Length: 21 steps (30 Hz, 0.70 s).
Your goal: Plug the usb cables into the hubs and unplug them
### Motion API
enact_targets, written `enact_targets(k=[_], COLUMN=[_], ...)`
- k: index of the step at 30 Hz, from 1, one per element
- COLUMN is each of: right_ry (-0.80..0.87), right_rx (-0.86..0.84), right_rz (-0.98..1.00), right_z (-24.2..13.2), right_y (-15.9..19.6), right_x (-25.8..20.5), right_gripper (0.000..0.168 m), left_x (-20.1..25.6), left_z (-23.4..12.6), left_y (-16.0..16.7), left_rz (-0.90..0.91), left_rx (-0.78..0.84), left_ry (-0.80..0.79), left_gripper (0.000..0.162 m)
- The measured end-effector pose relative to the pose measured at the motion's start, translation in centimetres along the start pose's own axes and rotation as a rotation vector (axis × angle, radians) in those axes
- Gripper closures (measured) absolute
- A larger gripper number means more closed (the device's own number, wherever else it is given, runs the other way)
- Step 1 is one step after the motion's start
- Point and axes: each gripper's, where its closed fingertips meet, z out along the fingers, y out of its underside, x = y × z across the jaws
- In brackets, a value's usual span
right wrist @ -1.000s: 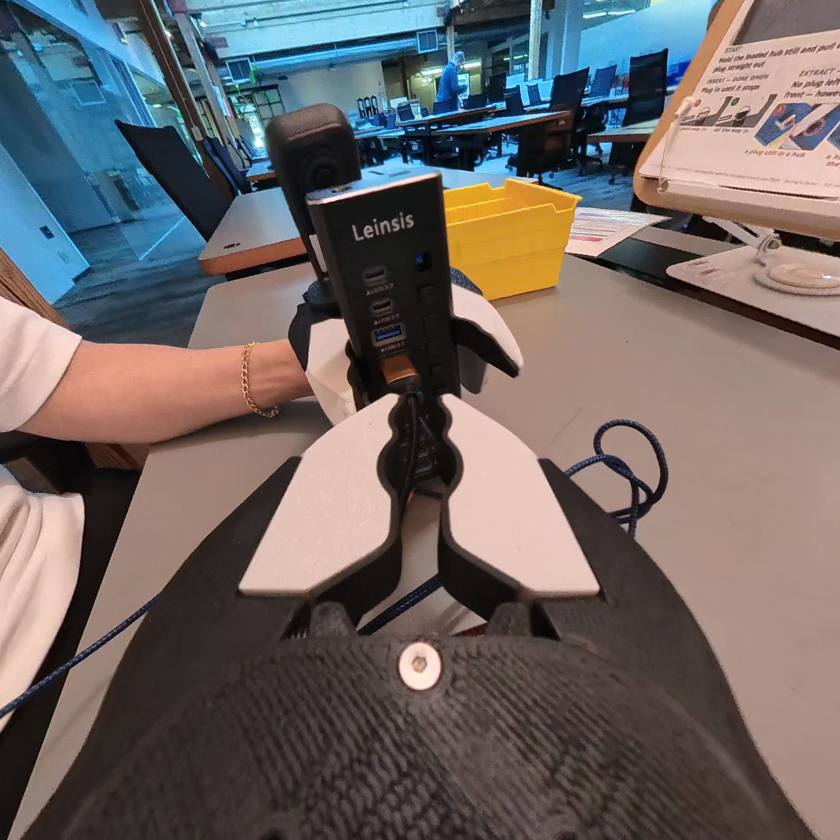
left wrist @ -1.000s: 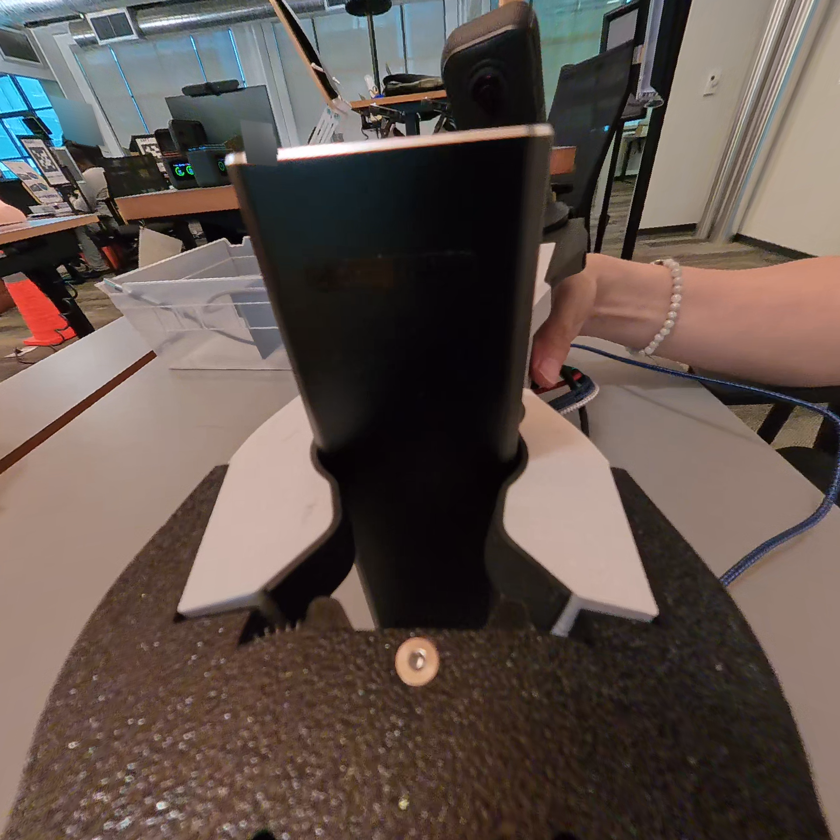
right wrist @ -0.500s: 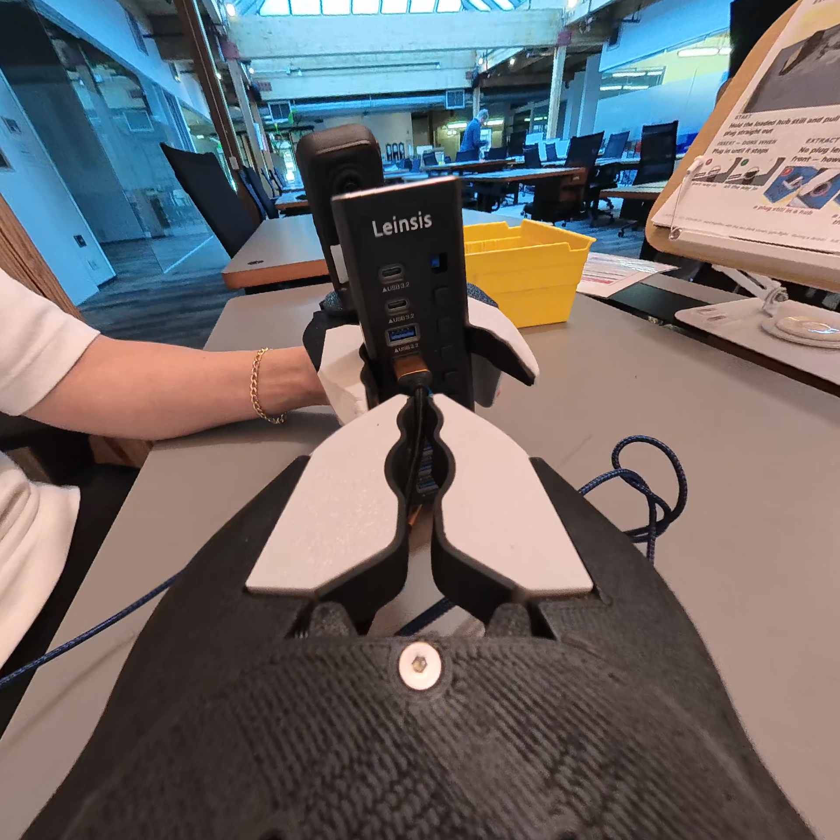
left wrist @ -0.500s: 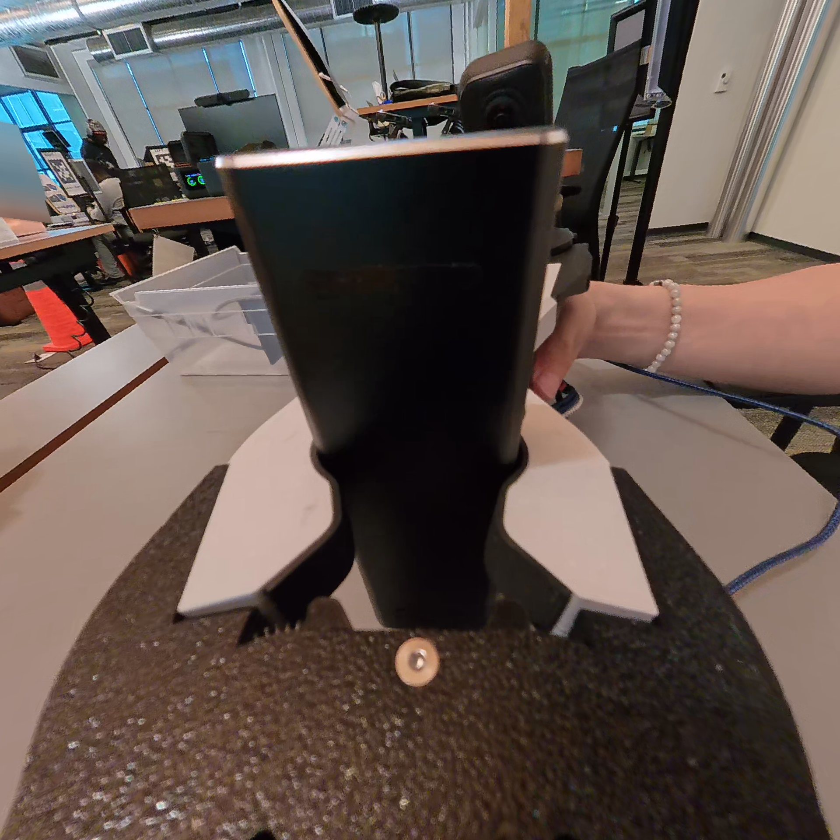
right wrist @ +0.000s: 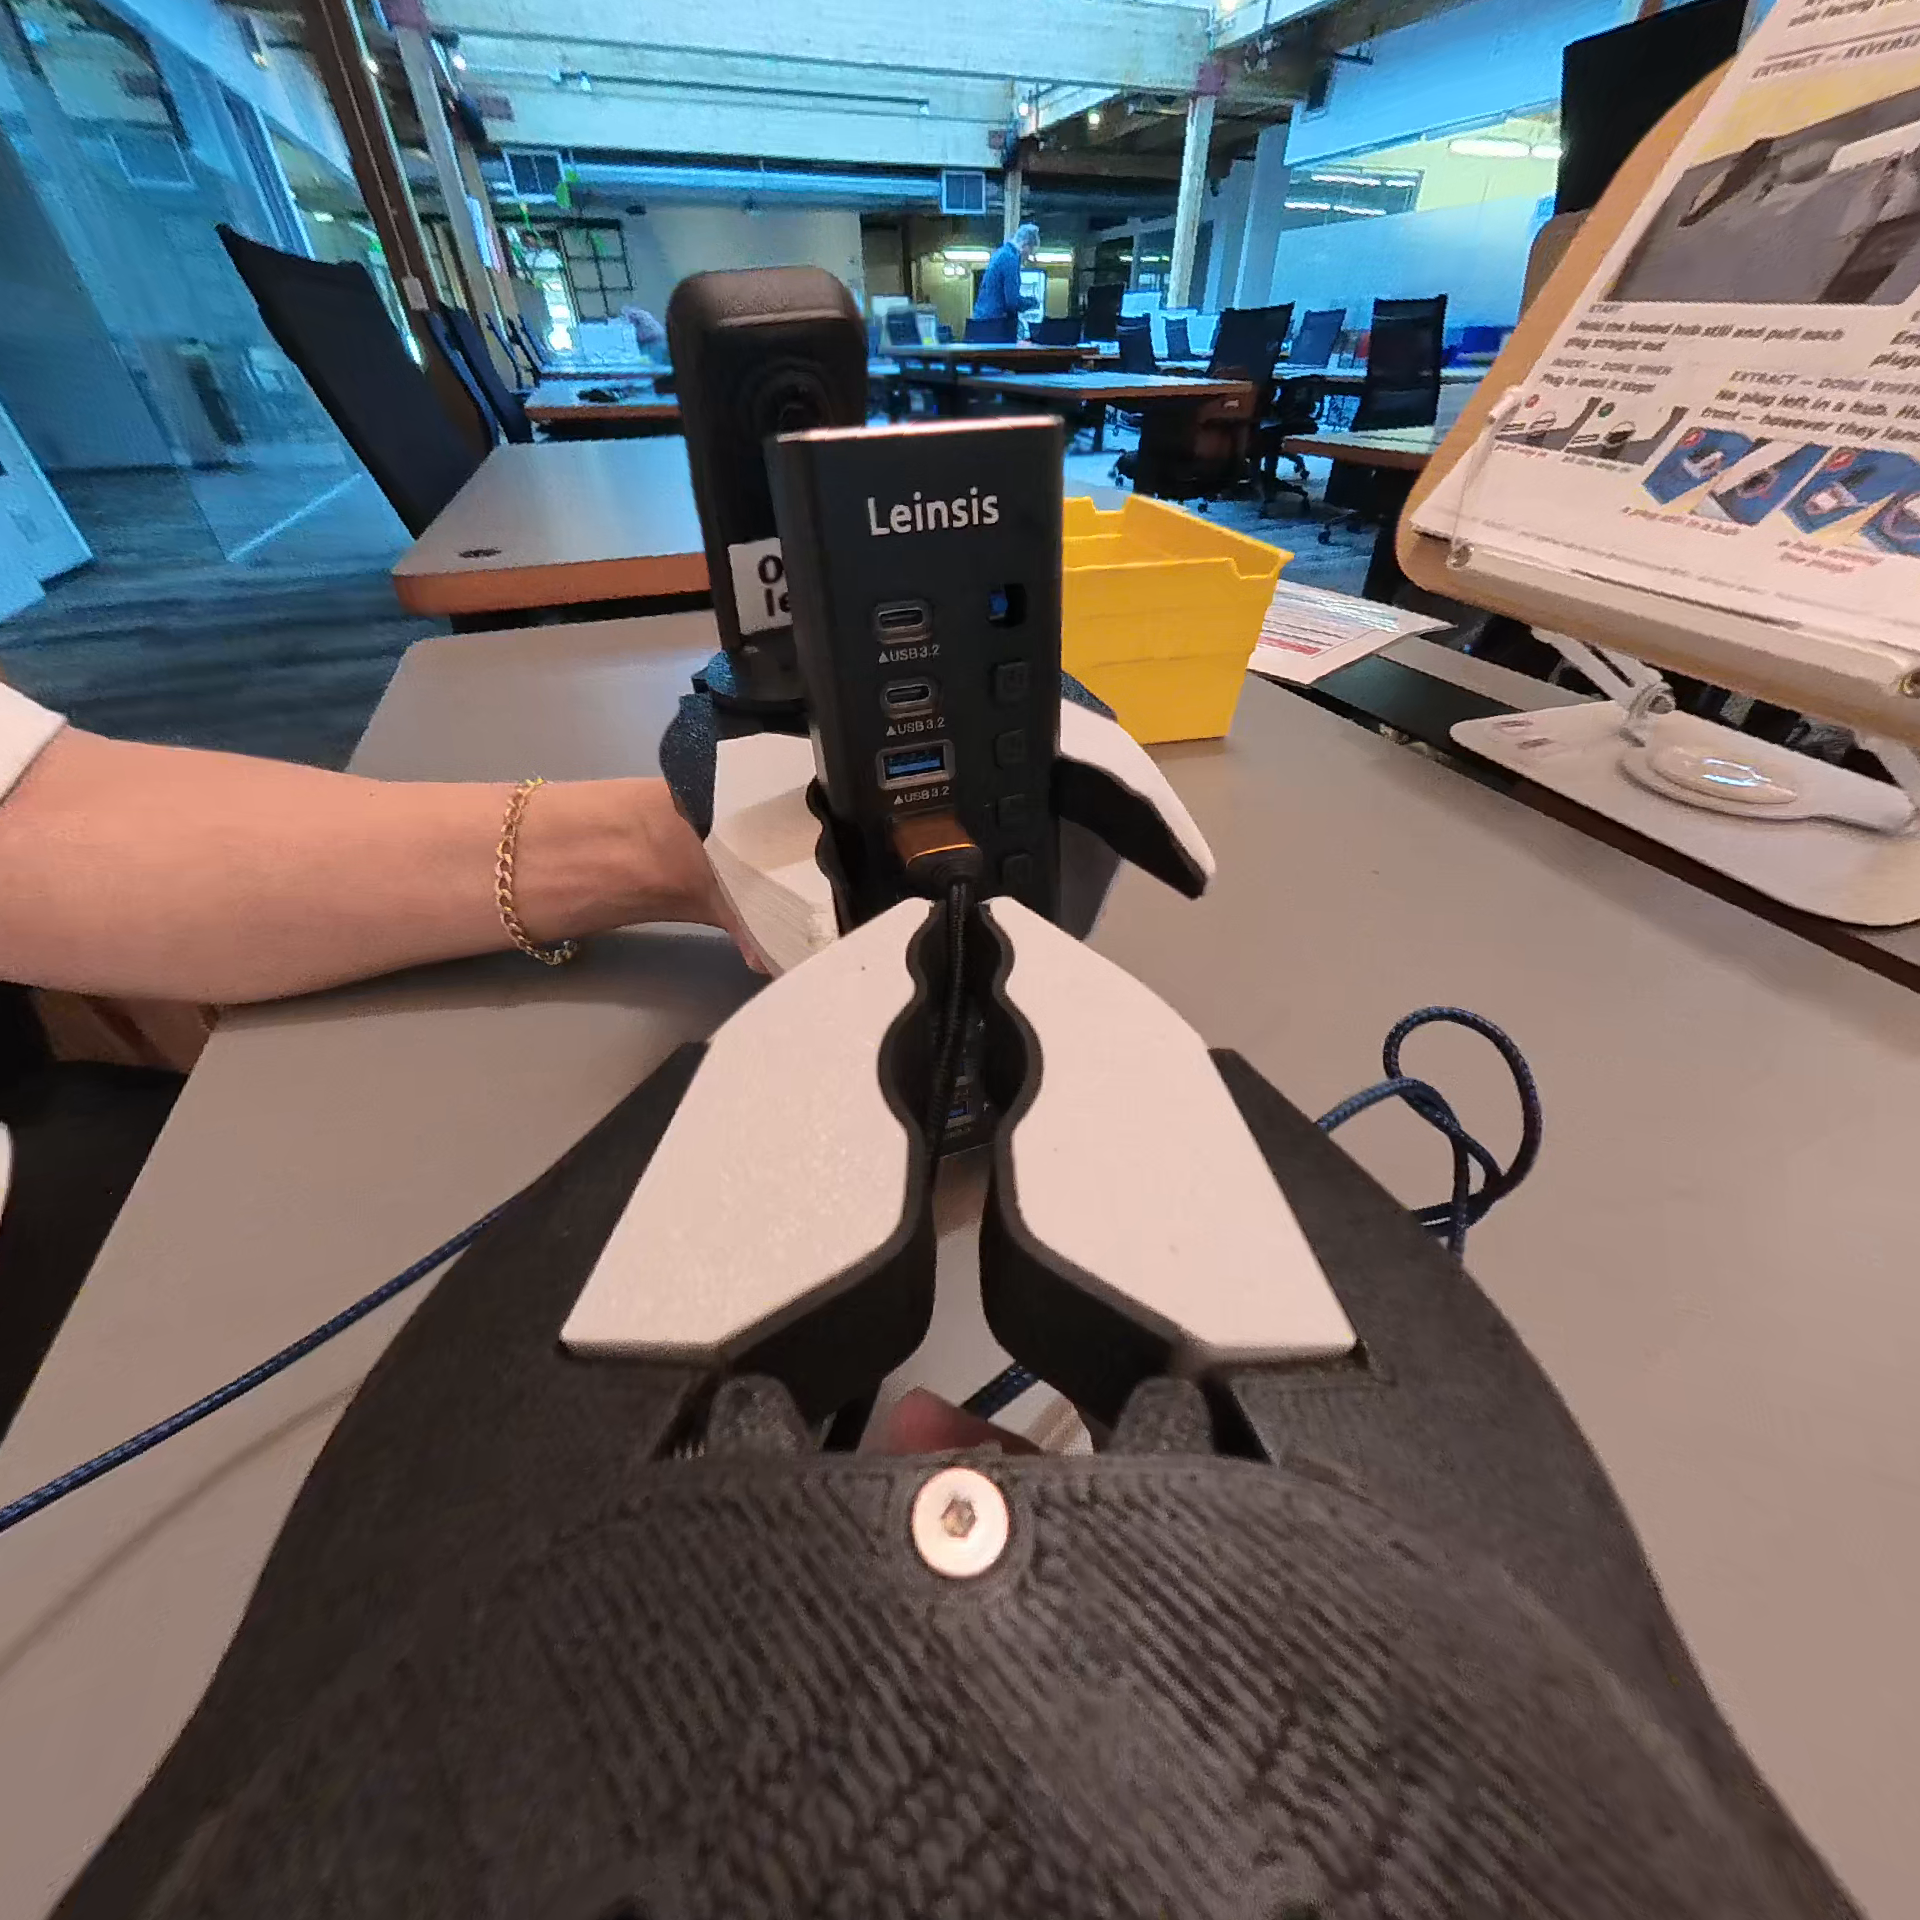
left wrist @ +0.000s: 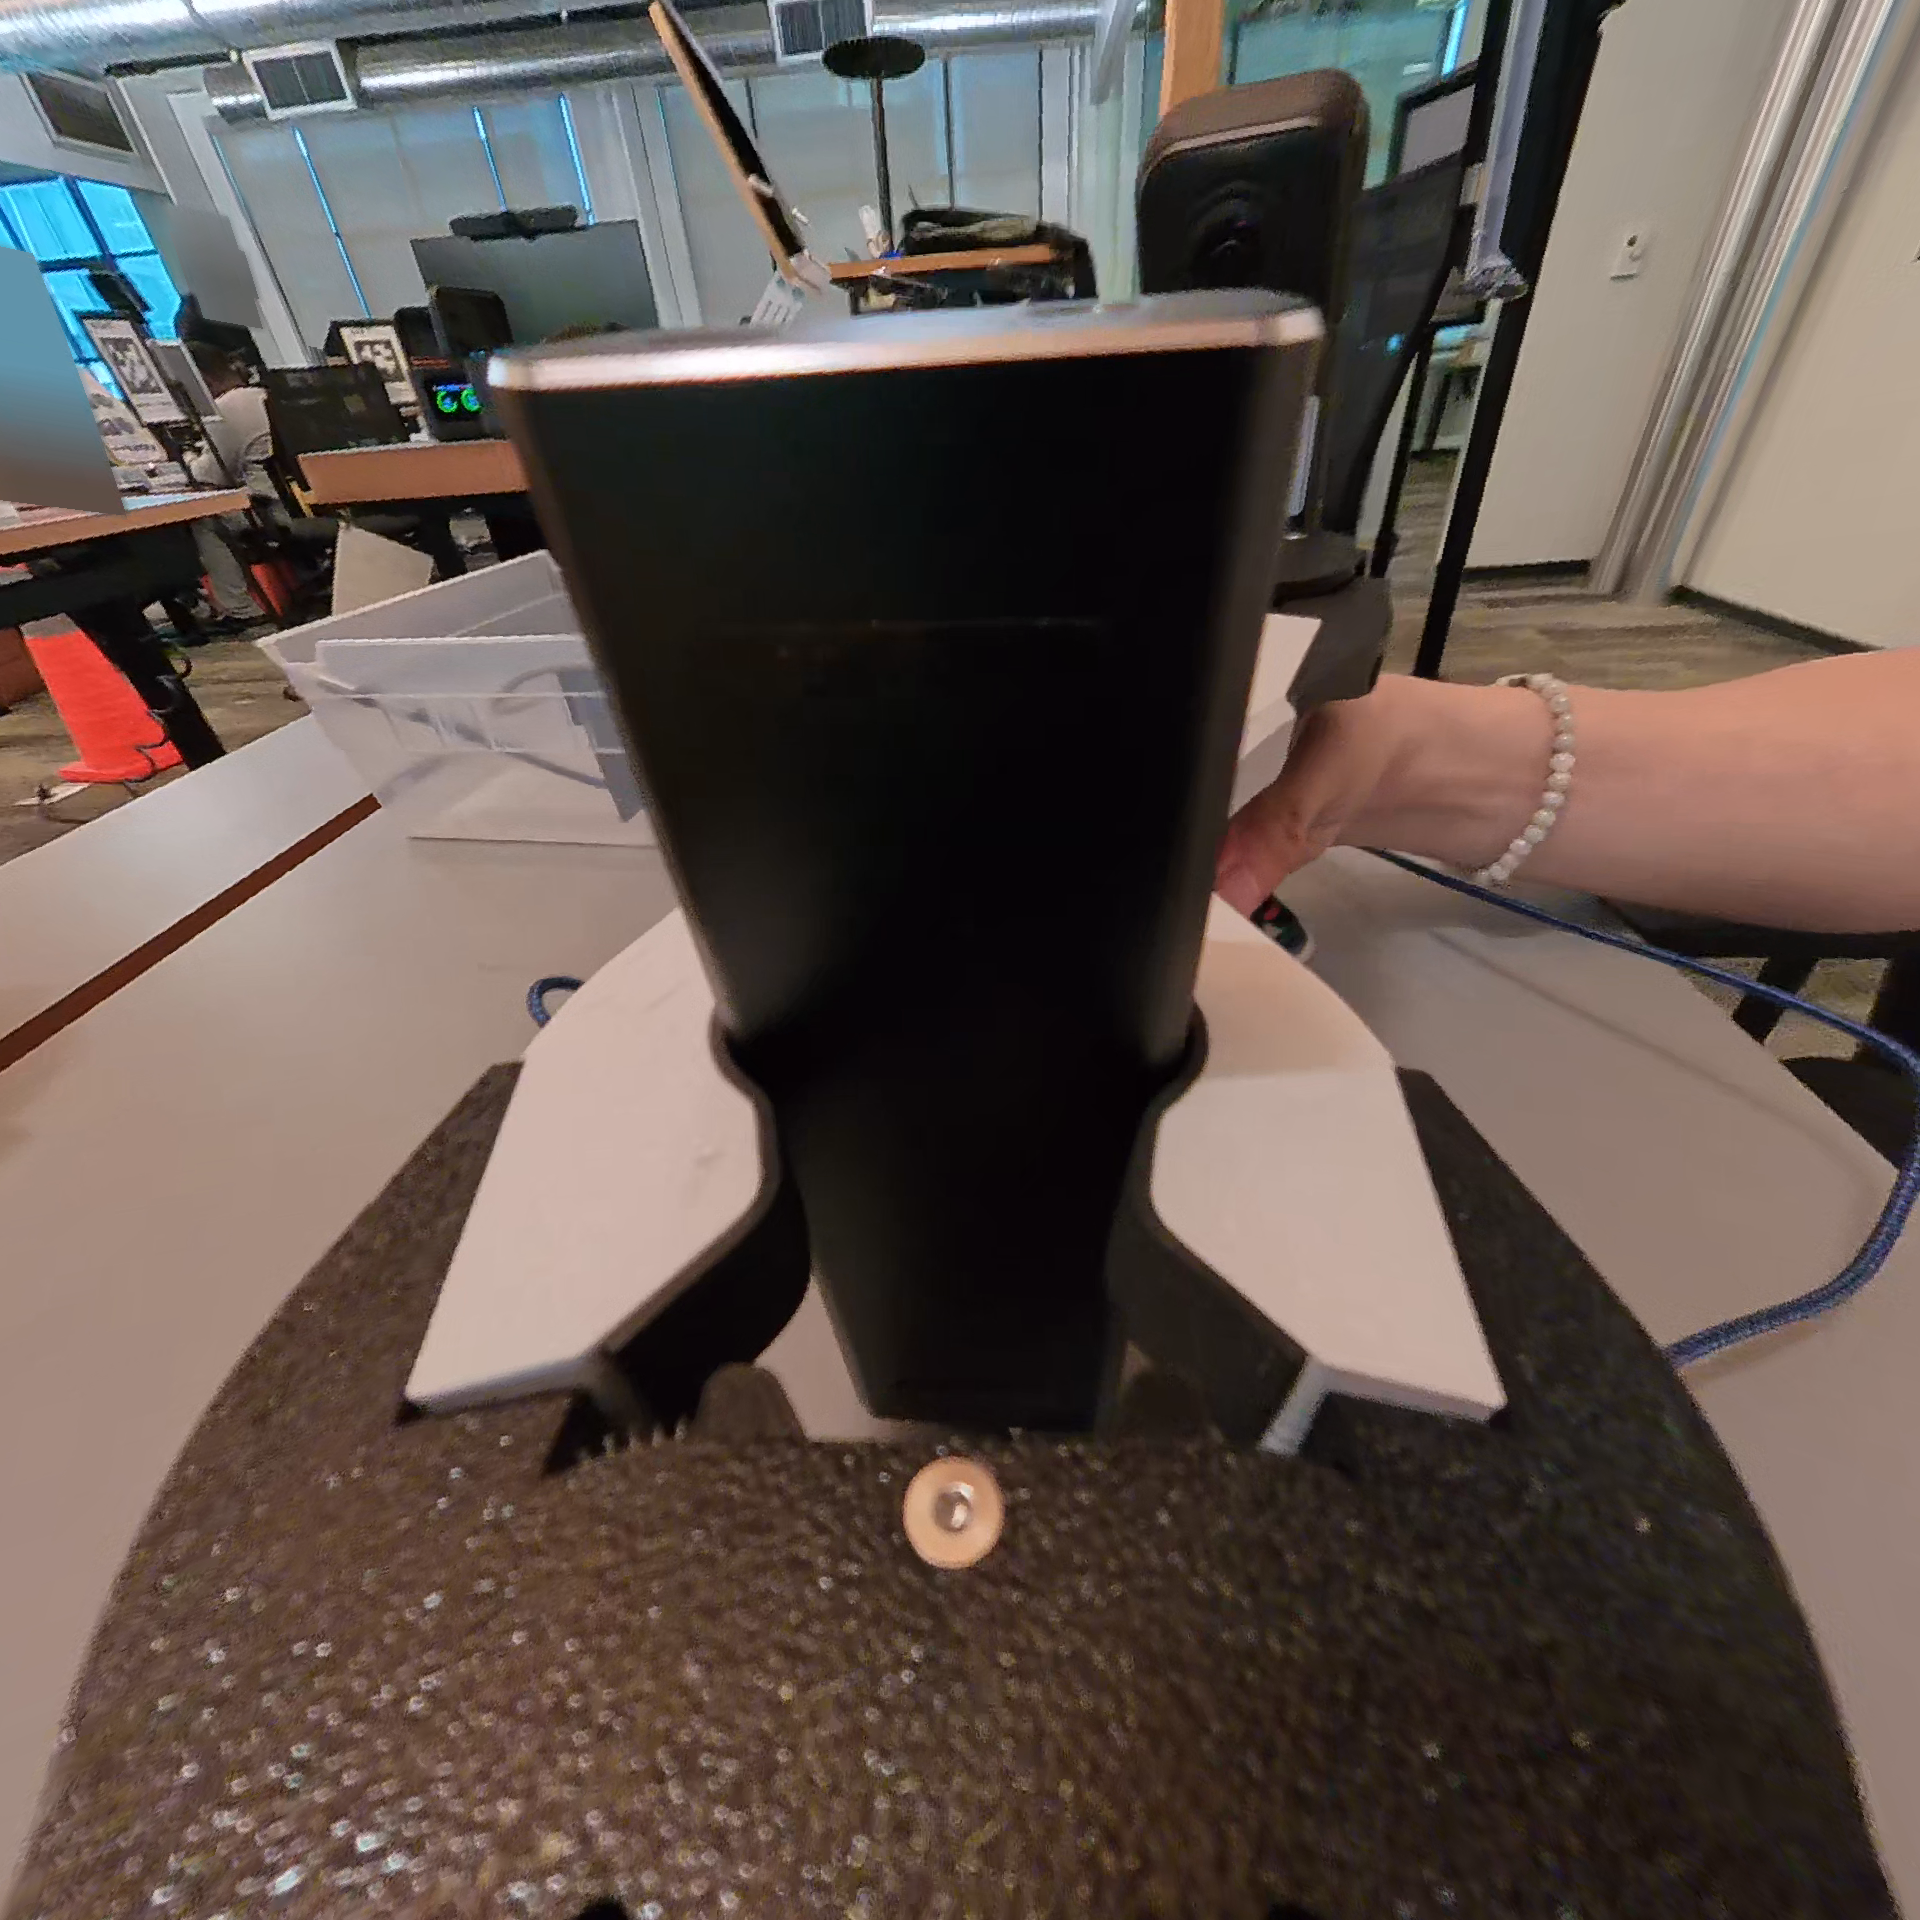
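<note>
USB hub (right wrist: 925,665): black, slab-shaped, upright at centre frame in the right wrist view, port face toward that camera; it sits higher and larger in frame than a second ago. In the left wrist view its plain glossy back (left wrist: 914,727) fills the centre.

Left gripper (left wrist: 961,1039): white fingers (left wrist: 613,1195) spread to the hub's width and clamped on its lower part, as before.

Right gripper (right wrist: 958,925): white fingers (right wrist: 790,1143) drawn narrow around a thin black cable (right wrist: 951,997), whose orange-collared plug (right wrist: 930,842) is seated in the hub's fourth port down. The fingertips now lie below the plug, farther from it than earlier.

Blue braided cable (right wrist: 1455,1122): looped on the grey desk (right wrist: 1558,1039), right of centre.

Yellow bin (right wrist: 1164,613): plastic, stacked, behind the hub; contents not visible.

Clear bin (left wrist: 457,707): translucent plastic with dividers, left middle of the left wrist view; contents unclear.

Clipboard with printed sheet (right wrist: 1714,416): tilted on a white stand, upper right.
</note>
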Motion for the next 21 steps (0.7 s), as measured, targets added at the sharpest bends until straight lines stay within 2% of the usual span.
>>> enact_targets(k=[5,9,21], right_ry=[-0.041,-0.079,-0.077], right_rx=[0.001,0.093,0.198], right_rz=[0.012,0.121,0.203], right_z=[-0.18,-0.23,0.07], right_y=[-0.25,-0.62,-0.93], right_x=[-0.45,-0.7,-0.32], right_gripper=[0.164,0.164,0.162], left_x=[0.45,0.64,0.27], left_z=[0.02,0.04,-0.19], left_y=[-0.32,-0.53,-0.63], left_rz=[0.003,-0.008,-0.037], left_rx=[0.027,0.045,0.055], left_ry=[0.025,0.036,0.03], left_gripper=[0.09,0.09,0.091])
